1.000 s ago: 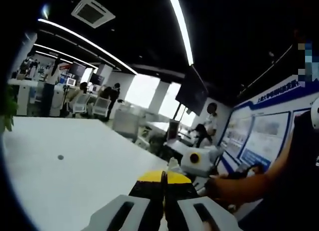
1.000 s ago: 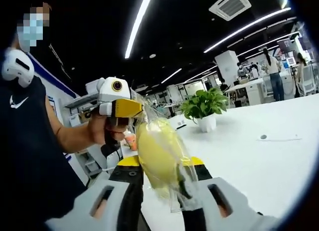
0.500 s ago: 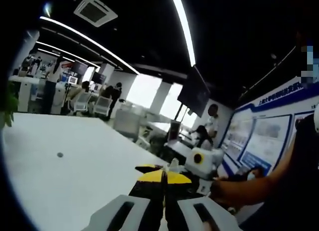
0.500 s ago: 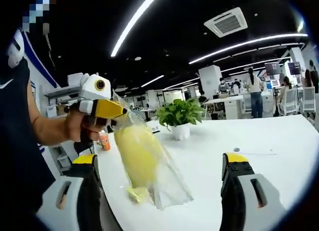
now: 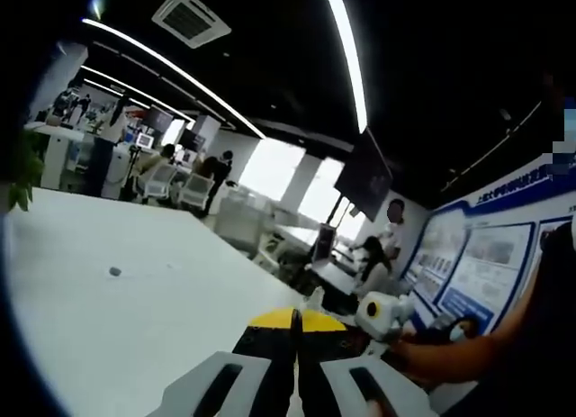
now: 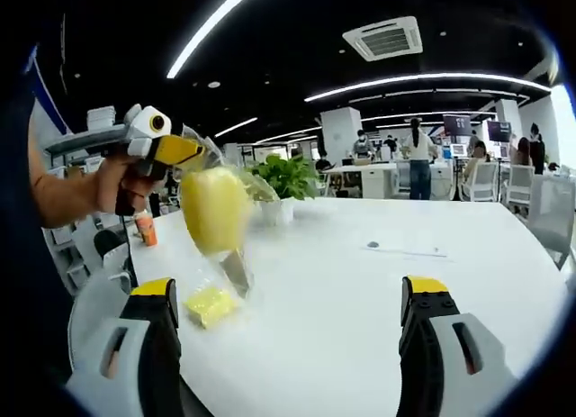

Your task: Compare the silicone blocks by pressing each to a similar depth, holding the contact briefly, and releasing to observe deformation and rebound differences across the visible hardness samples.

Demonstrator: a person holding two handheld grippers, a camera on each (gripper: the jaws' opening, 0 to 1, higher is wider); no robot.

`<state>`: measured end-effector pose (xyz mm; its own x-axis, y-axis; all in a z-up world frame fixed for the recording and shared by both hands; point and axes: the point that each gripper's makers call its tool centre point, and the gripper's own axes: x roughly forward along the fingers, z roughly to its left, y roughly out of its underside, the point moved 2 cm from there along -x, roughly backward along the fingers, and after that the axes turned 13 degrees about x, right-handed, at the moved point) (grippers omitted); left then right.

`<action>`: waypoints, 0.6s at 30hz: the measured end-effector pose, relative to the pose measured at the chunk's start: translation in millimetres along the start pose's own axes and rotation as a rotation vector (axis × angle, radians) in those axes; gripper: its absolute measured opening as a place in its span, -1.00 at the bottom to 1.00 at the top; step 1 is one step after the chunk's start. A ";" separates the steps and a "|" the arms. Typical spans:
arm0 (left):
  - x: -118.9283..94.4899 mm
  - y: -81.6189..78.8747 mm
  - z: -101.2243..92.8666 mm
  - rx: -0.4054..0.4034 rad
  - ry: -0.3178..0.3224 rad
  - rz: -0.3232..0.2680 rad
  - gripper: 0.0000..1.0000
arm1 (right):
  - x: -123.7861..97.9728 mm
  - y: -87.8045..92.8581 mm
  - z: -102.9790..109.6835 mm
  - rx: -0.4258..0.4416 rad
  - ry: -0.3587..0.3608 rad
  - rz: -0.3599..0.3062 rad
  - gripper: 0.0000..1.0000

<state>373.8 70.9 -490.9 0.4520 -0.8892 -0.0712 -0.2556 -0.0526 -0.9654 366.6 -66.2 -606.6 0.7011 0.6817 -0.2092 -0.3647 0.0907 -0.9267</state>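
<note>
Left gripper (image 6: 175, 149) pinches the bagged yellow block (image 6: 214, 208) aloft, right gripper (image 6: 288, 300) open below: next, squeeze it gently.

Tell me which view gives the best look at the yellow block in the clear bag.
The right gripper view: the yellow block hangs in its clear bag from the left gripper, above the white table. The left gripper view gives its own shut jaws, with nothing of the block that I can make out.
</note>
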 end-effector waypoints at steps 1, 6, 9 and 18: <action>0.4 1.9 2.4 -0.011 -0.008 0.000 -1.00 | -1.5 2.5 -1.1 -0.002 0.001 -0.002 0.93; 1.4 8.7 7.4 -0.044 -0.022 -0.004 -1.00 | -8.1 15.9 -10.0 0.003 0.027 0.008 0.93; 2.1 14.4 10.3 -0.059 -0.033 -0.005 -1.00 | -10.1 21.9 -11.6 0.006 0.036 0.017 0.93; 3.4 35.3 13.9 -0.126 -0.047 -0.009 -1.00 | -20.5 36.0 -12.1 0.019 0.068 0.034 0.93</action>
<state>378.1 72.3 -528.7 0.4935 -0.8663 -0.0771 -0.3555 -0.1200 -0.9269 346.5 -85.7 -639.5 0.7282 0.6336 -0.2614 -0.3997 0.0828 -0.9129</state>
